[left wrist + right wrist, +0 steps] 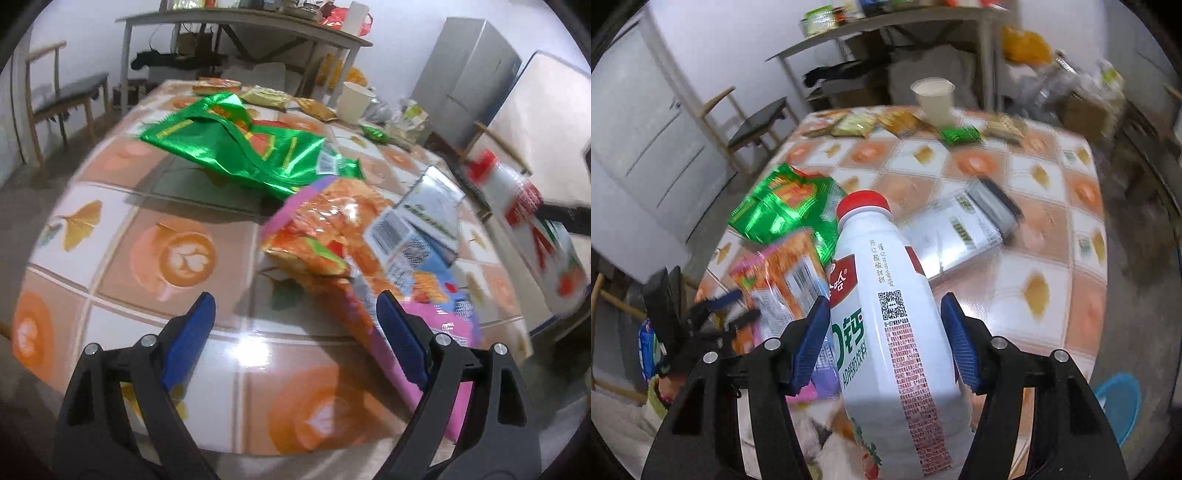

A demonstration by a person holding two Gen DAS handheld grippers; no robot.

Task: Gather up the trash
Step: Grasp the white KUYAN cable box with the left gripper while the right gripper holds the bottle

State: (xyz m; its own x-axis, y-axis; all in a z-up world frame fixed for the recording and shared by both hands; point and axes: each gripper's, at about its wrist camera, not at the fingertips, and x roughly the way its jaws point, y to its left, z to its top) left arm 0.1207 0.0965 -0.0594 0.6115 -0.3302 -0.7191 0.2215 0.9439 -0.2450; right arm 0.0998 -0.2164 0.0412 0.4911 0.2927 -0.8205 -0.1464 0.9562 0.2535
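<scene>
Right-wrist view shows right gripper (882, 339) clamping bottle (886, 295), left gripper (295, 339) spread at wrapper (332, 236); next, bin the bottle.

A: Left gripper (295, 339): two black plastic arms with triangular cut-outs, silver round screw heads at the joints, blue ribbed pads on the inner faces.

B: Right gripper (882, 343) has the same build: black frame, triangular windows, silver screws, blue textured pads.

A: No cables or markings visible on either. No sleeve in view.
</scene>
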